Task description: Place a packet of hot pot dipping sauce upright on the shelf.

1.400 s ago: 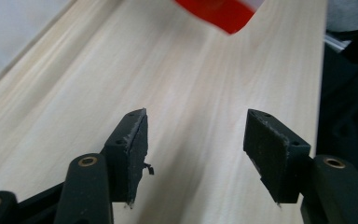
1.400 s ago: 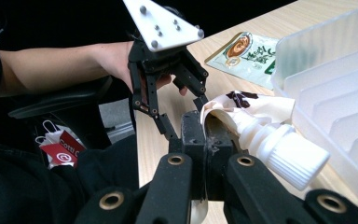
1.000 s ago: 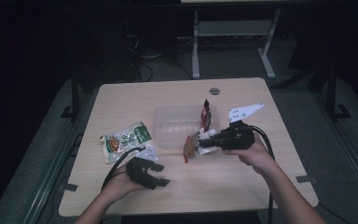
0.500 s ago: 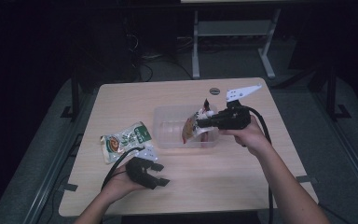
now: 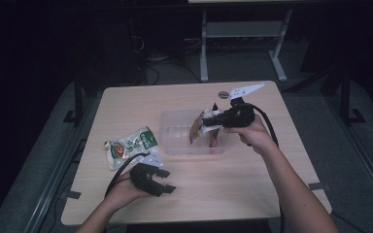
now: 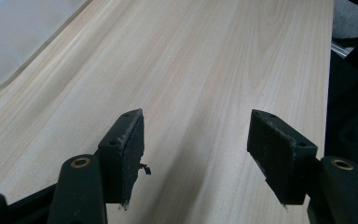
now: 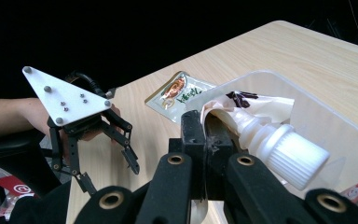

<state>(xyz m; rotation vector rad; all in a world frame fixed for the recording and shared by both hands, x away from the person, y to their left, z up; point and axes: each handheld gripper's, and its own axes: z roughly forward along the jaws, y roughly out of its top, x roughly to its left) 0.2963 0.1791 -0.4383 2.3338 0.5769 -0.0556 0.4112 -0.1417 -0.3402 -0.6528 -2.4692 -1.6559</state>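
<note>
A person sits at a pale wooden worktop (image 5: 126,104) with a gripper in each hand. The right gripper (image 5: 212,119) is clamped shut on the top edge of a spouted pouch (image 7: 256,126) with a white ribbed screw cap, holding it over a clear plastic container (image 5: 172,138) near the middle of the worktop. From the high view the pouch hangs at the container's right-hand end, partly inside its walls, beside something red already lying in it. The left gripper (image 6: 198,140) rests low near the front edge, its jaws standing apart with nothing between them. A green and white snack packet (image 5: 131,145) lies flat just left of the container.

To place the pouch well, it should probably be lowered until its base settles on the container's floor before the jaws let go, clear of the rim, so it does not tip out.
</note>
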